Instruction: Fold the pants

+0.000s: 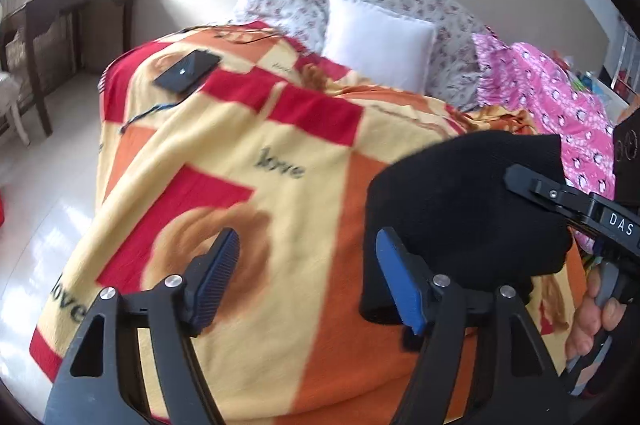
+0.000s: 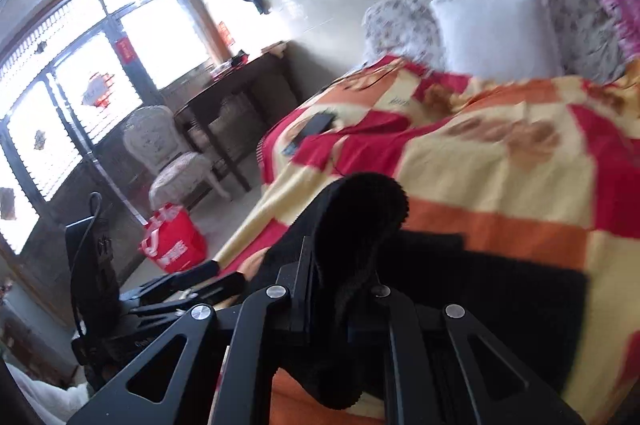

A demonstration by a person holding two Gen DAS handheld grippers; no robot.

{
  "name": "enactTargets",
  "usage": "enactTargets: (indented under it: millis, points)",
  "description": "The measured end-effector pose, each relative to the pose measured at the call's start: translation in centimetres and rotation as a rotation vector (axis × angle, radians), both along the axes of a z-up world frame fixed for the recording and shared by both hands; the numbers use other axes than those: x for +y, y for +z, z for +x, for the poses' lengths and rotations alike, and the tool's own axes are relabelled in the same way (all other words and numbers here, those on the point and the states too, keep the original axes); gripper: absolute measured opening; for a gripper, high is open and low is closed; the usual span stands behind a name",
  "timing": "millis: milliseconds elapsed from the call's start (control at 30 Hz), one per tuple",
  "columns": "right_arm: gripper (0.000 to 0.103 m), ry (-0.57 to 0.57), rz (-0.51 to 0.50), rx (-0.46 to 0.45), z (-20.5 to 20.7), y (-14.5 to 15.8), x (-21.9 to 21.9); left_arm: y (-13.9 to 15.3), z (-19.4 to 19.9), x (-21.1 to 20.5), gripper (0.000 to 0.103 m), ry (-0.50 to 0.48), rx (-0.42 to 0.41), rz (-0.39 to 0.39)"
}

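Note:
The black pants [image 1: 468, 213] lie bunched on the orange, yellow and red blanket [image 1: 248, 153] at the bed's near right. My left gripper [image 1: 308, 281] is open and empty, its blue pads wide apart just left of the pants. My right gripper [image 2: 340, 285] is shut on a fold of the black pants [image 2: 360, 221], which sticks up between its fingers; more of the pants spreads flat to the right [image 2: 520, 305]. The right gripper also shows in the left wrist view [image 1: 560, 201] at the pants' right edge, with a hand on its handle.
A black tablet [image 1: 188, 69] with a cable lies on the blanket's far left. A white pillow [image 1: 380, 41], floral bedding and a pink quilt [image 1: 560, 105] lie at the bed's head. A dark desk [image 2: 232, 93], a white chair [image 2: 172, 153] and a red bag [image 2: 172, 241] stand on the floor to the left.

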State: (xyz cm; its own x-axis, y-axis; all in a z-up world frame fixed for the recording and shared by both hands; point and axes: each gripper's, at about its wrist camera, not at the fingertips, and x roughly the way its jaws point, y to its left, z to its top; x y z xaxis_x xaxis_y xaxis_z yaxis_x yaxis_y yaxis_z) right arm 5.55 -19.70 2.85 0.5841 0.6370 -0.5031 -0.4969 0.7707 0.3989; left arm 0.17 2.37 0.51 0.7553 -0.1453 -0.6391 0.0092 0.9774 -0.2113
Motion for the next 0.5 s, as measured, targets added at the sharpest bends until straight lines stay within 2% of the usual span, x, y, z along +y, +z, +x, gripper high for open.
enactTargets:
  millis: [100,233,367,433,500]
  points:
    - [0.01,-0.066,-0.028,0.011,-0.3,-0.1,-3.3,0.0,1.0,-2.4,0.07,-0.042,0.003,0.036]
    - [0.01,-0.13,-0.048,0.057,-0.5,-1.9,-7.4,-0.5,2.0,-5.2,0.07,-0.102,0.029,0.08]
    - [0.01,-0.122,-0.146,0.084,-0.3,-3.5,-8.6,-0.6,2.1,-5.9,0.074,-0.11,0.031,0.078]
    - [0.01,-0.127,-0.2,0.117,0.4,-4.7,-9.0,-1.5,2.7,-6.2,0.074,-0.109,0.062,0.07]
    - [0.015,-0.128,-0.203,0.141,1.4,-5.8,-9.2,-2.3,3.2,-6.9,0.074,-0.112,0.079,0.088]
